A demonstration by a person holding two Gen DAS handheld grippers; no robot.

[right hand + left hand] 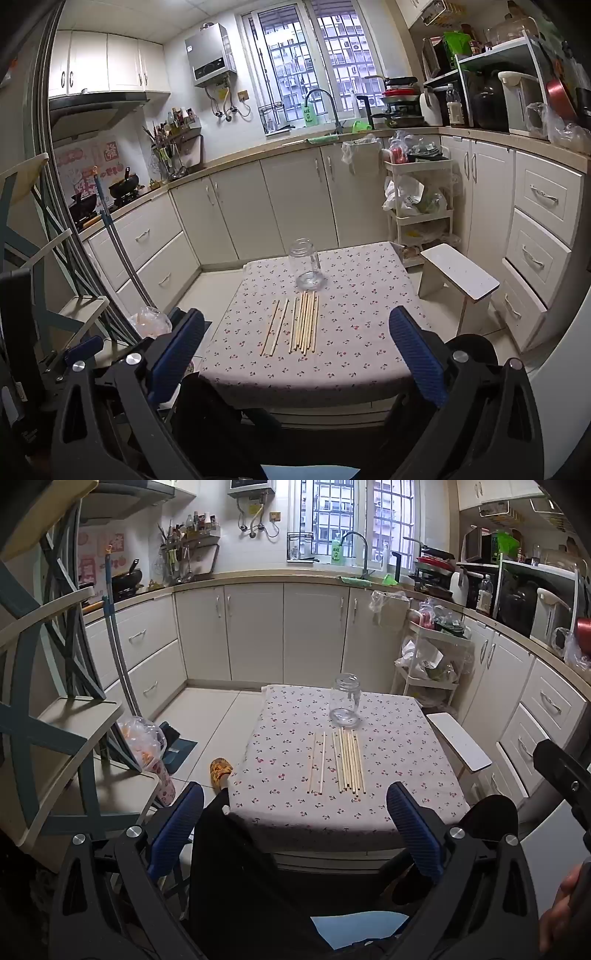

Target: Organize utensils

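Note:
Several wooden chopsticks [343, 762] lie side by side on a small table with a cherry-print cloth [399, 760]; two lie a little apart to the left. An empty clear glass jar [345, 699] stands upright just beyond them. In the right wrist view the chopsticks [297, 325] and the jar [306, 264] show the same way on the table [362, 332]. My left gripper [295, 801] is open and empty, held back before the table's near edge. My right gripper [297, 326] is open and empty, also short of the table.
A white stool [460, 275] stands right of the table, a white cart [419, 206] with bags behind it. Cabinets line the back and right walls. A shelf unit [55, 716], mop handle [120, 657] and plastic bag [146, 740] stand at the left. A slippered foot [221, 770] is by the table.

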